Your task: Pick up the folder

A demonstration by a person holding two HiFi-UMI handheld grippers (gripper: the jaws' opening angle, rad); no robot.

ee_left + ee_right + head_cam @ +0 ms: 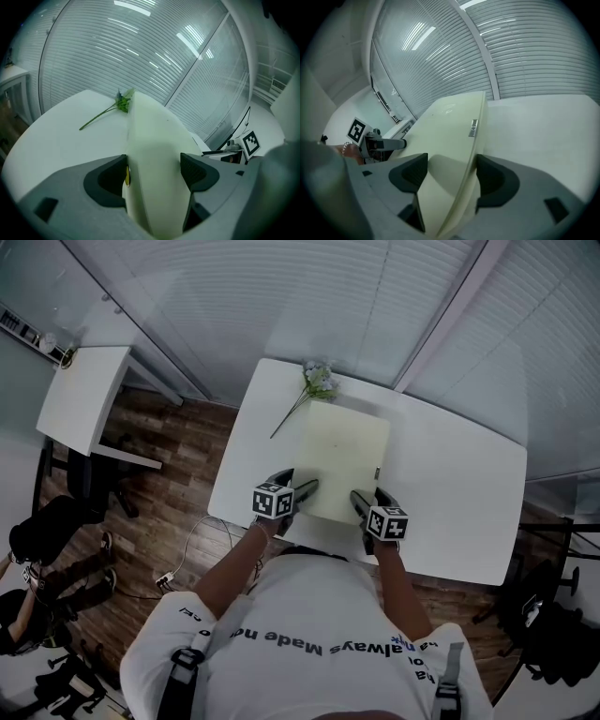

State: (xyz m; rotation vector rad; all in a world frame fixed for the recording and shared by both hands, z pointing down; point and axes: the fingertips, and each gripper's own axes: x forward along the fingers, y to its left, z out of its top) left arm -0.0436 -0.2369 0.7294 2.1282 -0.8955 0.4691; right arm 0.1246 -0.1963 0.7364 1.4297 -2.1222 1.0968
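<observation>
1. The left gripper (153, 171) is clamping the folder (150, 136): both pads are pressing on its near end, which is filling the gap between them
2. The right gripper (451, 176) is biting the same near end at the spine corner. One jaw is lying over the cover and the other is bearing on the spine side, so I am reading it as a grip, though a shallower one than the left
3. The folder is lying on the table (450, 484) with its near end towards the person. Whether that end is coming off the top I cannot tell
4. It is looking thick, stiff-backed and smooth, so probably slippery, and weighty if filled. With both holds at one end, the far end is likely to be levering down on the pads. Pinching the full thickness close to the spine should be keeping the covers from flapping open
5. A flower (314, 385) is lying just beyond the far edge, so a straight lift is looking safest
</observation>
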